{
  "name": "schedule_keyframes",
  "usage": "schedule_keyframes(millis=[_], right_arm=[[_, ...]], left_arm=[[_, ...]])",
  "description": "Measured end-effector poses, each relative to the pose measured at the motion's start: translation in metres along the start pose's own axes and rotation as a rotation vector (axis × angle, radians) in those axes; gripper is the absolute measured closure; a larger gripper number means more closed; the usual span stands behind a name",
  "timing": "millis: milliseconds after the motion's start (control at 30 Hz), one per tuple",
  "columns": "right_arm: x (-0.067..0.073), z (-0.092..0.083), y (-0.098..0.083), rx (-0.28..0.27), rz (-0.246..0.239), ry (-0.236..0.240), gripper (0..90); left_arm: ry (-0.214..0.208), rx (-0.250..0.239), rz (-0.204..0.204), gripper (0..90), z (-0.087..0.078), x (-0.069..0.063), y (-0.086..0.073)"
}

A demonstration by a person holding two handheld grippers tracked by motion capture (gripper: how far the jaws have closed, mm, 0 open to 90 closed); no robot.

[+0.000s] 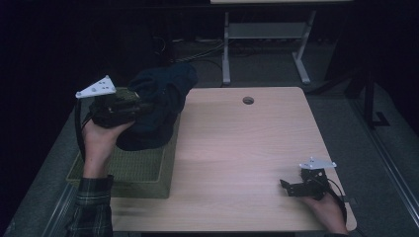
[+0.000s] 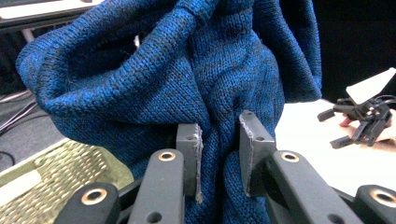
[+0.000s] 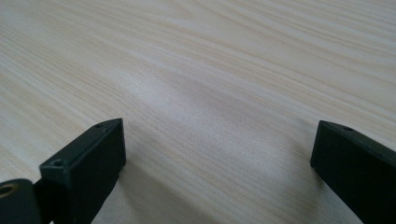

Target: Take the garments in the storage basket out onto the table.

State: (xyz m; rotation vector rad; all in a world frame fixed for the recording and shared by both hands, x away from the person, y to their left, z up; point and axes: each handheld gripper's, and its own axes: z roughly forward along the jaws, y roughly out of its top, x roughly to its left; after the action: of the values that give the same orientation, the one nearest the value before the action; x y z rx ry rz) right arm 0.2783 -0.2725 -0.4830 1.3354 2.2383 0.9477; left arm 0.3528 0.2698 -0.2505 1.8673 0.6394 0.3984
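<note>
I am lifting the blue knit sweater (image 2: 187, 70) out of the woven basket (image 1: 141, 170) at the left of the surface (image 1: 237, 148); most of it is hanging bunched above the basket. My left gripper (image 2: 219, 149) is clamping a fold between its 2 jaws. Next, I judge, I am carrying it over bare wood. My right gripper (image 1: 291, 187) is resting near the front edge, jaws wide apart, holding nothing.

knitted blue garment (image 1: 160, 106): 1, upper left of the high view | woven green basket (image 1: 133, 173): 1, lower left | handheld grippers: 2, left gripper (image 1: 129, 106) at left, right gripper (image 1: 289, 188) at lower right | wooden table (image 1: 247, 148): 1, centre | round hole in table (image 1: 248, 100): 1 | white-legged desk (image 1: 269, 34): 1, top
</note>
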Motion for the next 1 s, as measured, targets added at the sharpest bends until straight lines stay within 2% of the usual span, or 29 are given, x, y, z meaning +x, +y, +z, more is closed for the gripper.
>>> schedule_keyframes(millis=[500, 1000], right_arm=[[0.000, 0.000, 0.000, 0.000, 0.000, 0.000, 3.0], [0.000, 0.000, 0.000, 0.000, 0.000, 0.000, 3.0]], left_arm=[[-0.093, -0.026, 0.026, 73.0, 0.040, -0.030, 0.021], [-0.182, -0.012, 0.022, 73.0, 0.084, -0.055, 0.019]])
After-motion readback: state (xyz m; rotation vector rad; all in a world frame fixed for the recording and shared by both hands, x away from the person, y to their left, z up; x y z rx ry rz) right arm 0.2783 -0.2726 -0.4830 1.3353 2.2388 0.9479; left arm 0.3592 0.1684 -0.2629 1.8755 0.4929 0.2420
